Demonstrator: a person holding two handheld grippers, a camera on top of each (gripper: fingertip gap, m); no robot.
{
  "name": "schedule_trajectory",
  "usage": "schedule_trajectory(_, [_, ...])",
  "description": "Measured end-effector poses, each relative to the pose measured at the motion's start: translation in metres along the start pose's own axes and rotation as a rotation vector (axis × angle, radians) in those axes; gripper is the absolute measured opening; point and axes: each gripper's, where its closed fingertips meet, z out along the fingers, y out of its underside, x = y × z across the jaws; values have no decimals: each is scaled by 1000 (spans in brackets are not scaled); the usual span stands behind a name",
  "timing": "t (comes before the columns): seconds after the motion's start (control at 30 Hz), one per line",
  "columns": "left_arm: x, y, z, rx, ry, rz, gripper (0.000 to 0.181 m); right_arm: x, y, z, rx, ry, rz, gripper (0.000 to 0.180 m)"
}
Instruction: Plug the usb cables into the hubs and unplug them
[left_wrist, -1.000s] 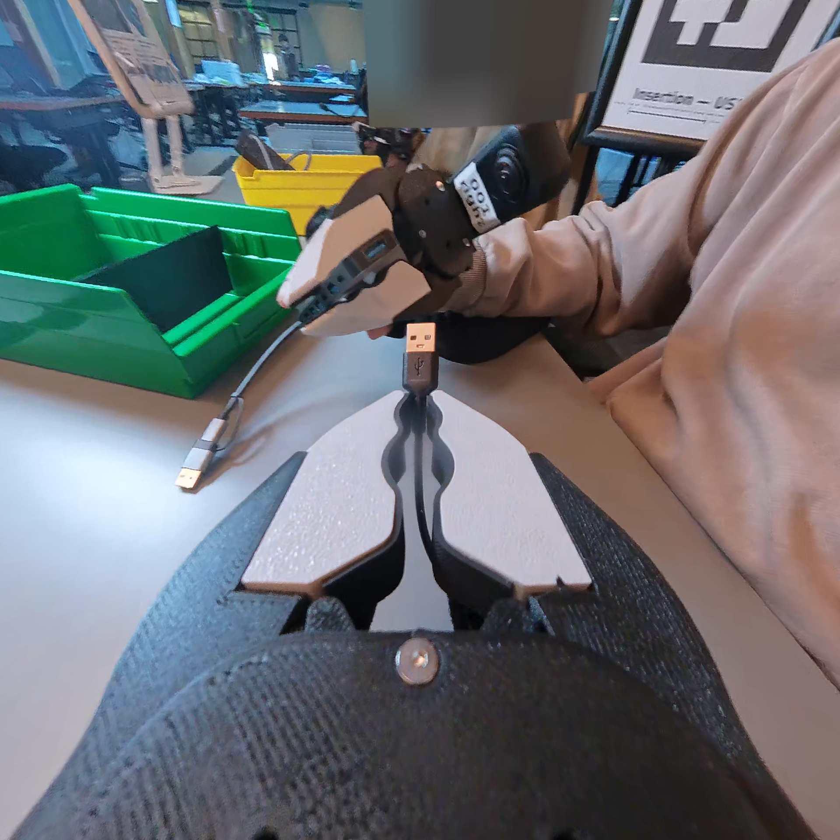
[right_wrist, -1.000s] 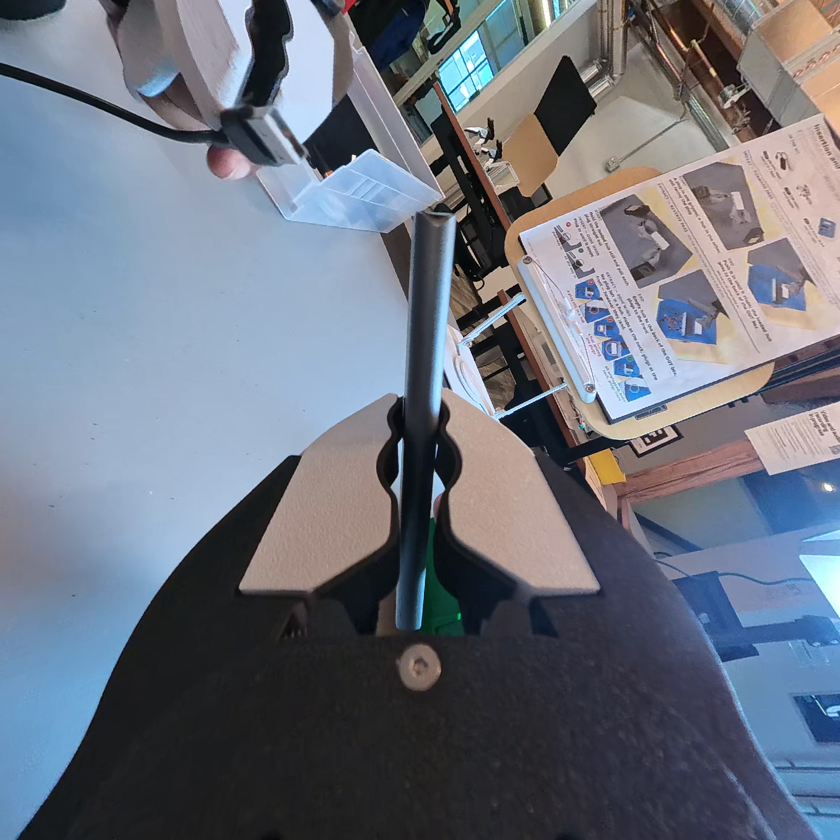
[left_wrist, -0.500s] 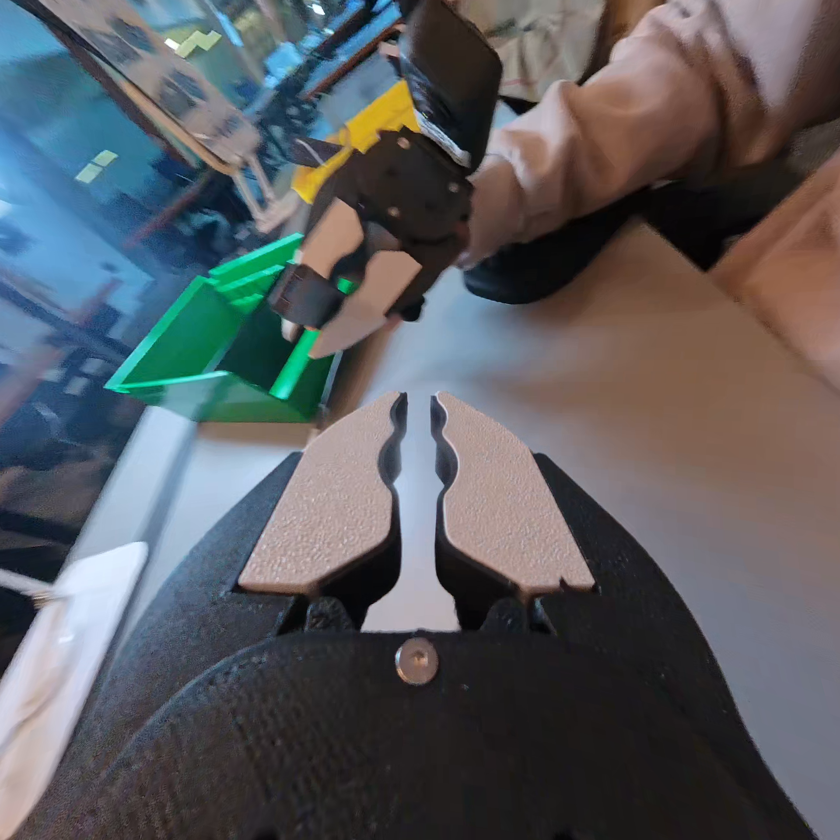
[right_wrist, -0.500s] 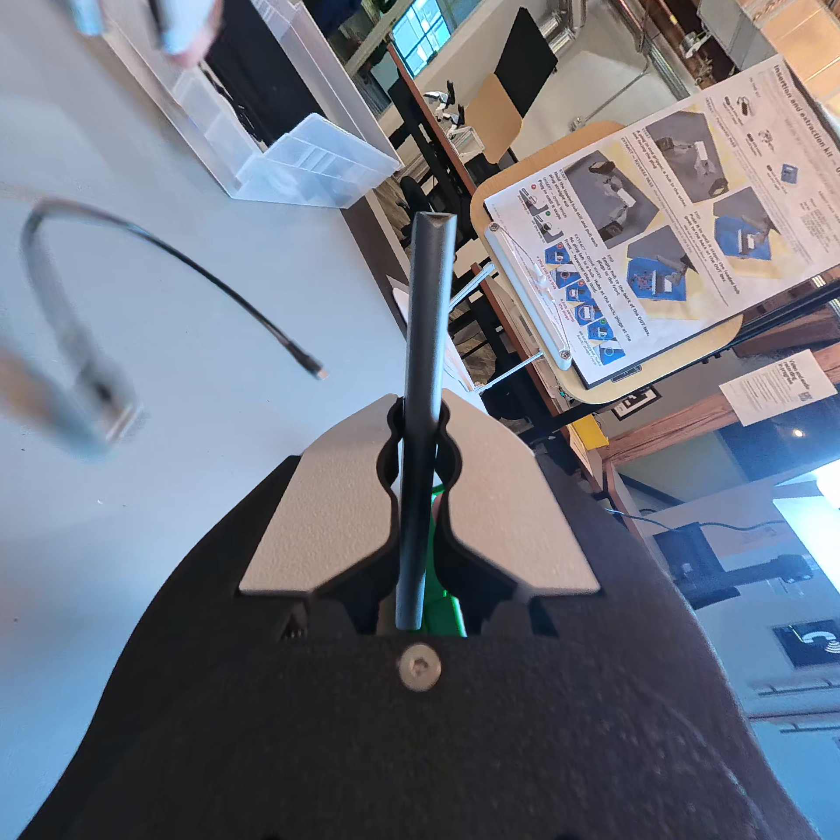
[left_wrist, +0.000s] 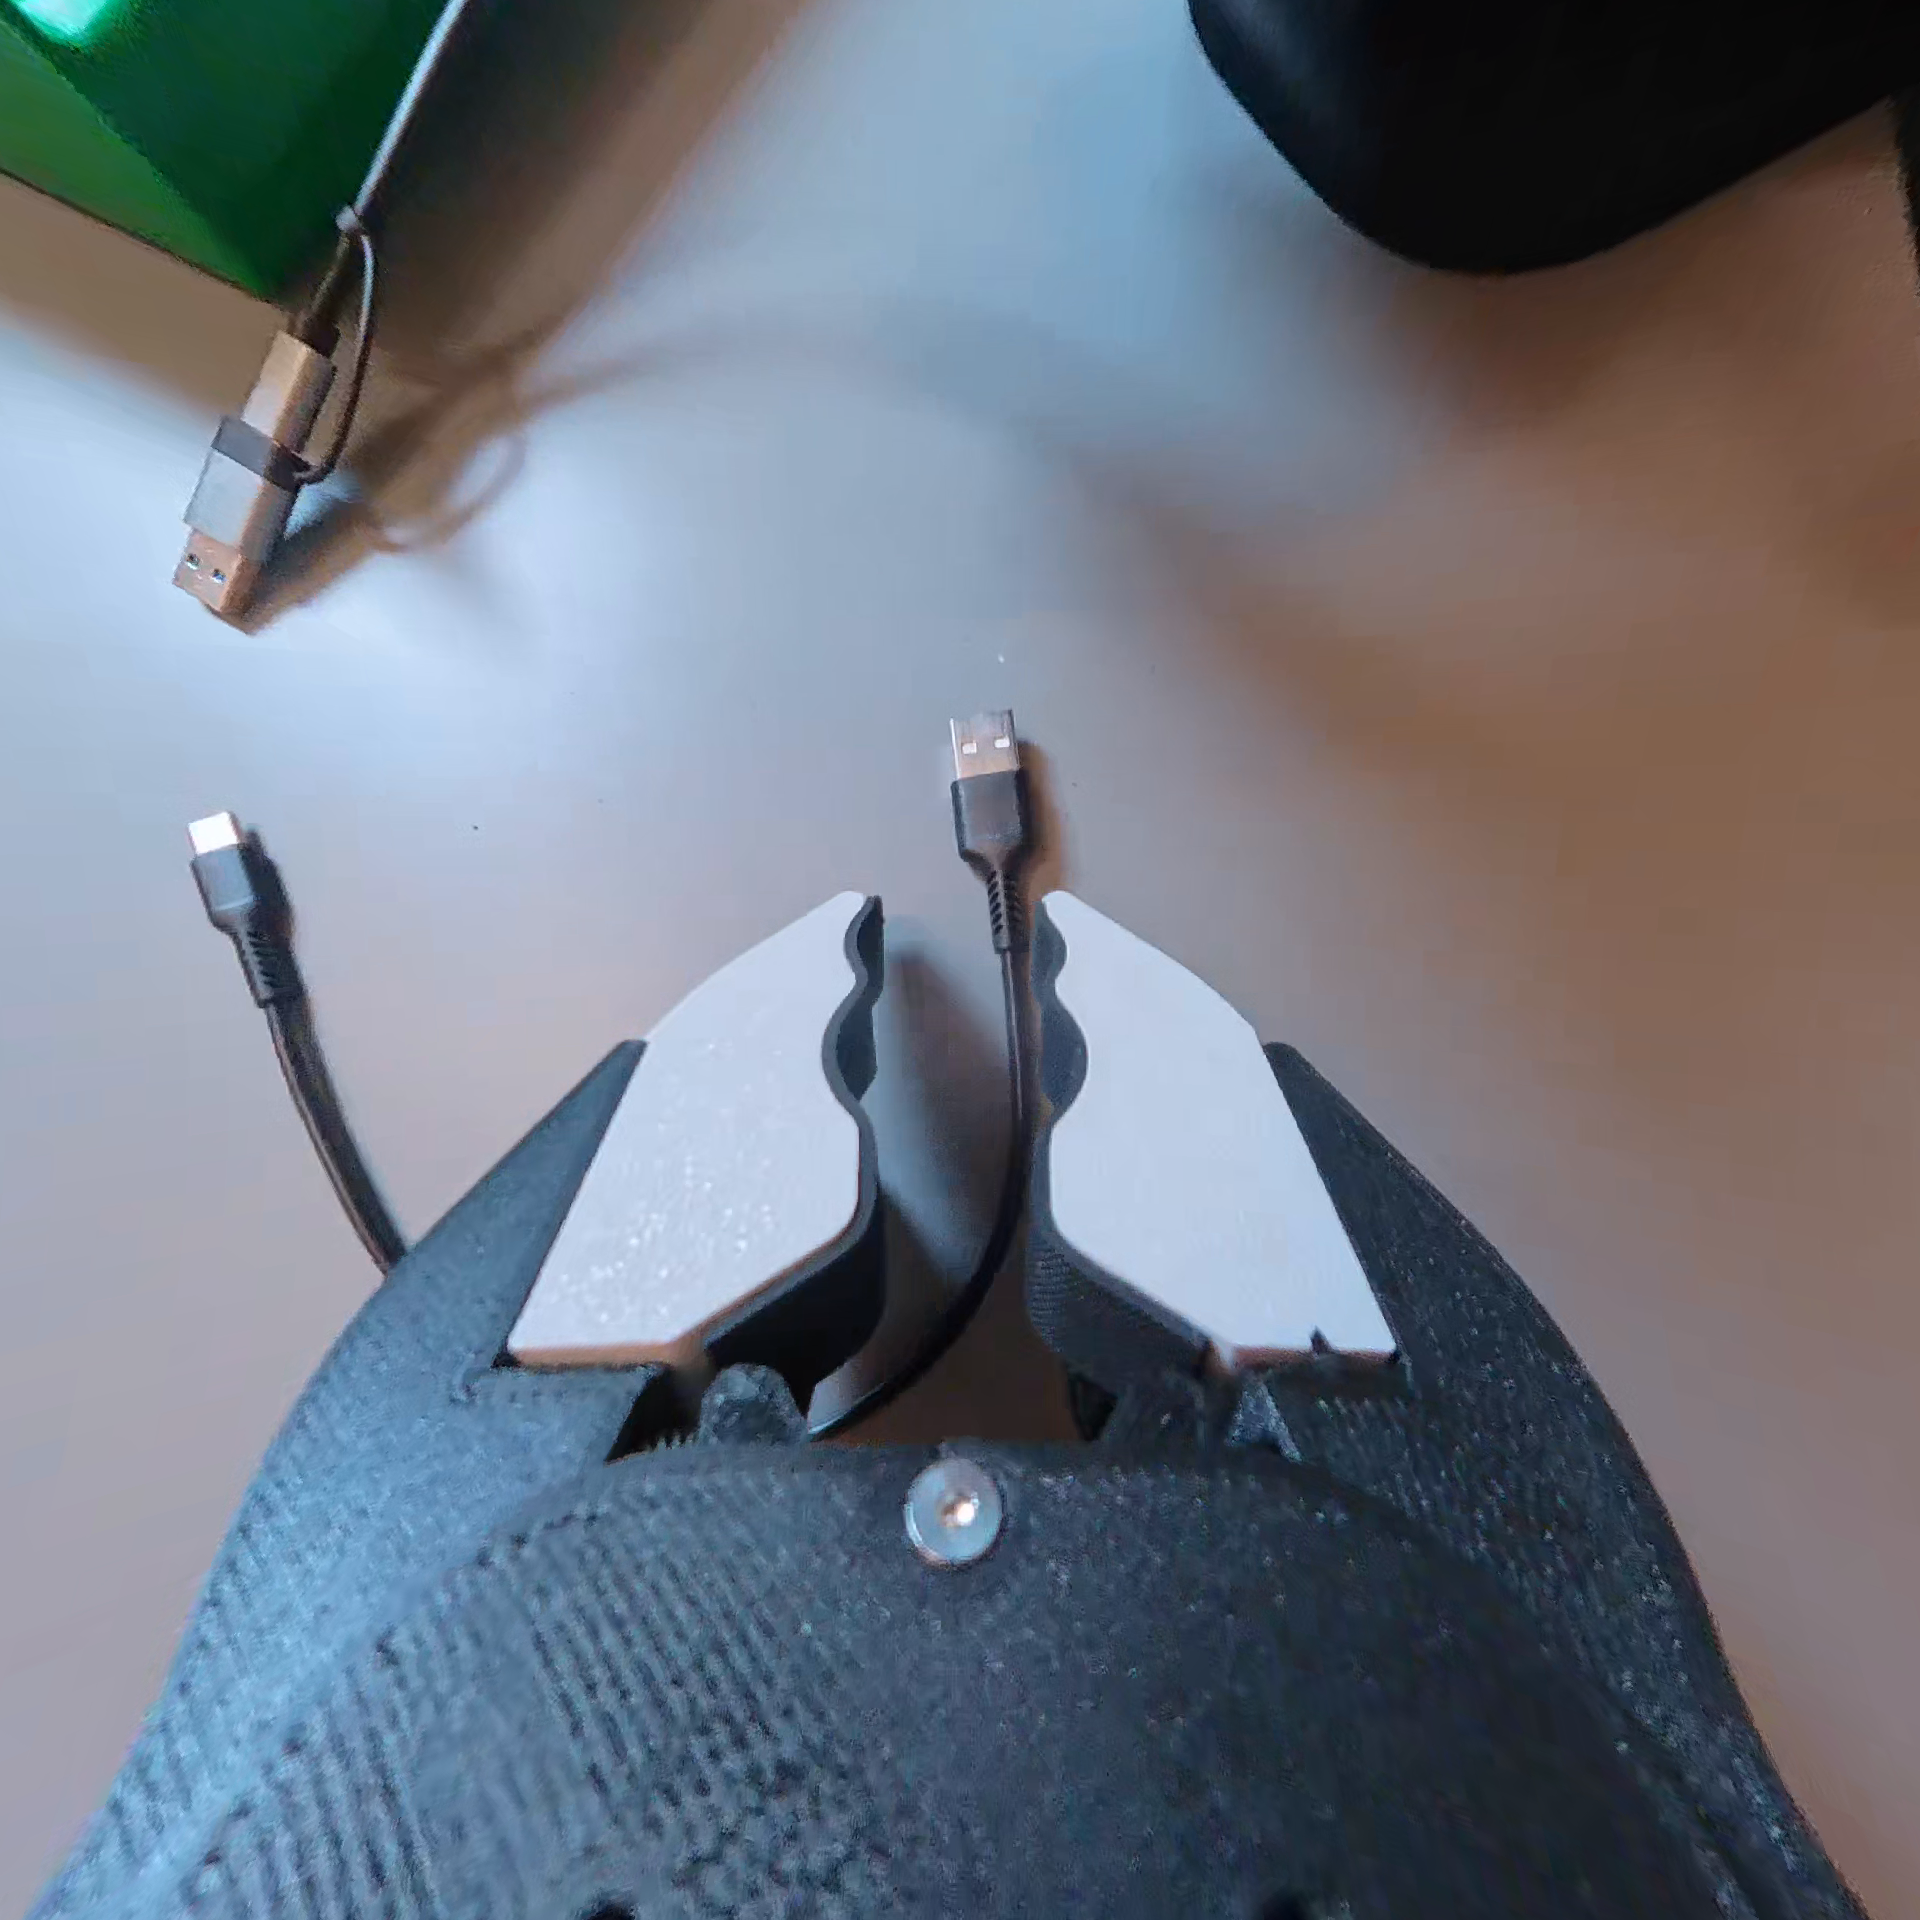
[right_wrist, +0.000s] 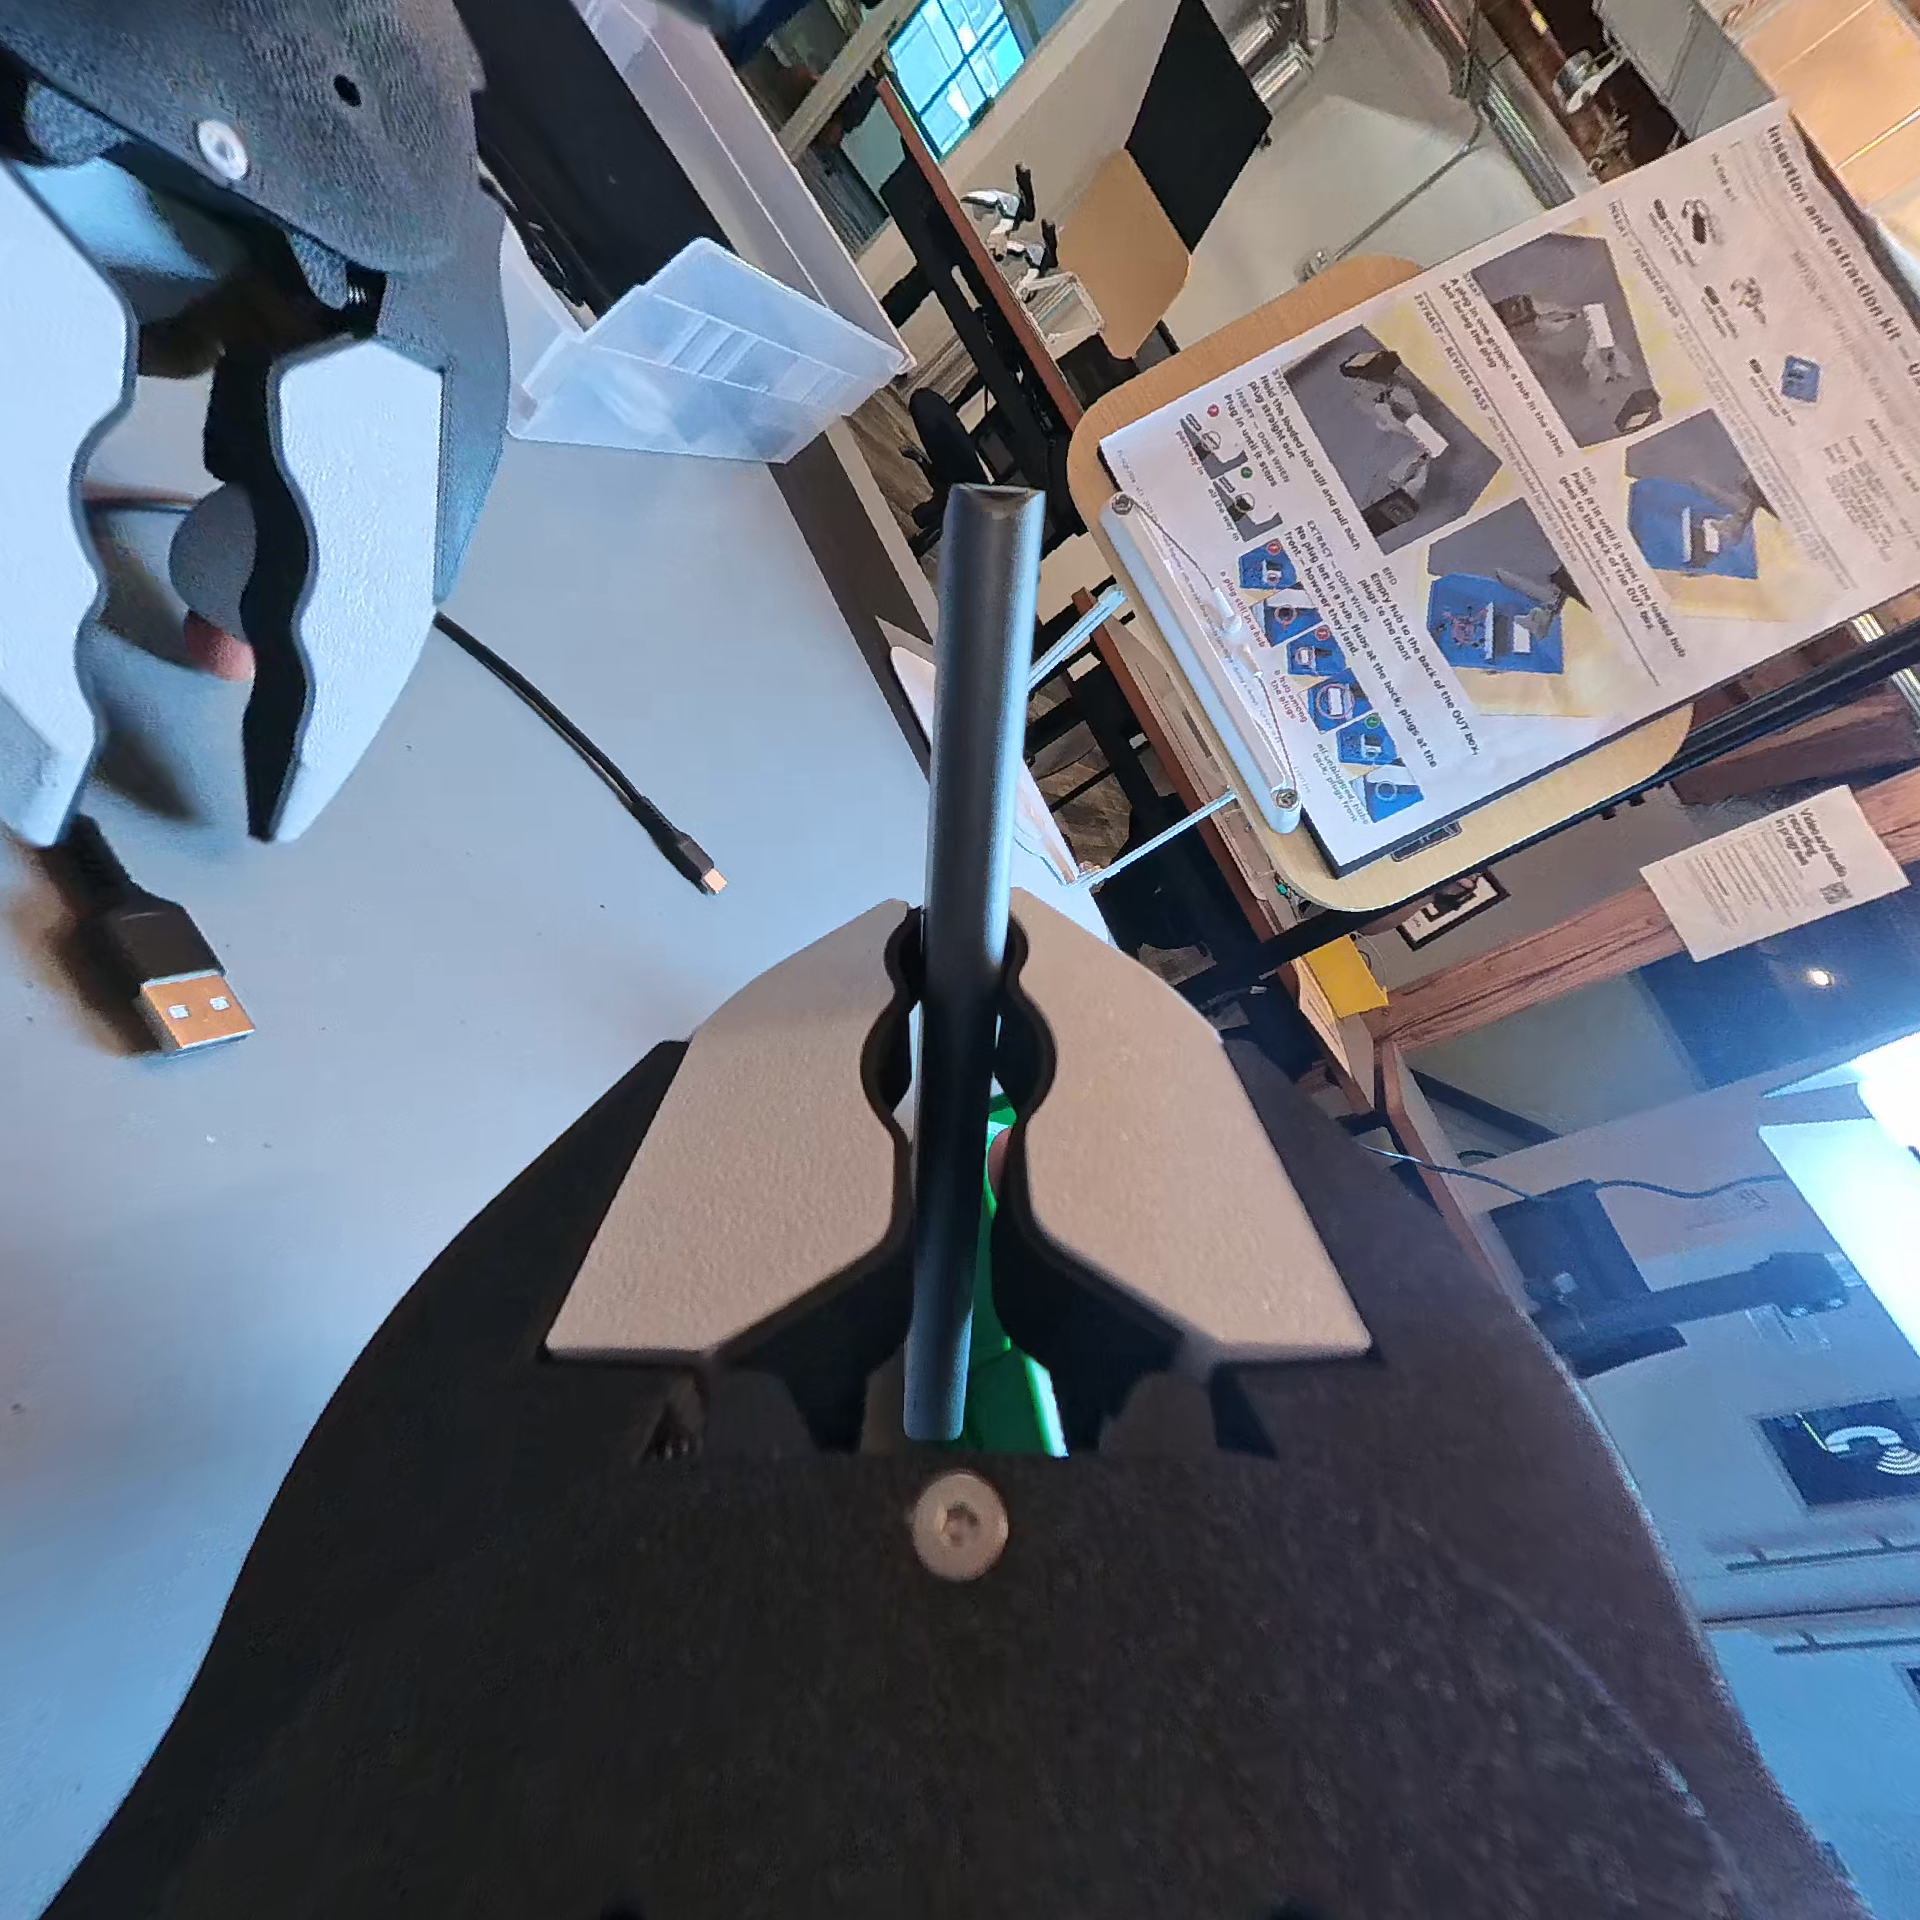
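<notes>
A black USB cable lies loose on the grey table (left_wrist: 1351, 727). Its USB-A plug (left_wrist: 982, 769) points away just past my fingertips, and its small plug (left_wrist: 213, 836) lies to the left. My left gripper (left_wrist: 956, 912) is open and points down at the table, with the cable running between the jaws close to the right finger. My right gripper (right_wrist: 964, 914) is shut on a thin dark grey hub (right_wrist: 982, 675) seen edge-on and held up off the table. In the right wrist view the left gripper (right_wrist: 156, 831) hangs over the USB-A plug (right_wrist: 187, 1008).
The hub's own lead ends in a silver plug (left_wrist: 234, 509) beside a green bin (left_wrist: 156, 135). A black rounded object (left_wrist: 1558, 125) sits at the far right. A clear plastic bin (right_wrist: 707, 364) and an instruction board (right_wrist: 1507, 540) stand beyond the table edge. There is about 15 cm between the tips of the two grippers. The silver plug (left_wrist: 234, 509) is about equally far from each gripper, around 15 cm.
My left gripper let go of the USB-A plug; the cable dropped onto the table. The left gripper then tipped down over it with its jaws wider. The right gripper still holds the hub.
</notes>
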Motion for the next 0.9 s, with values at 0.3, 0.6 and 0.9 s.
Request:
schedule_trajectory(0.3, [7,0,9,-76,-32,73,7,-3,2,1,-10,-11,-6,12])
schedule_trajectory(0.6, [-25,-5,-25,10,-107,-15,6,-12,10,3,-63,-19,-179,11])
schedule_trajectory(0.9, [-31,2,-47,-25,-171,-55,6,-58,48,28,-302,-78,-587,11])
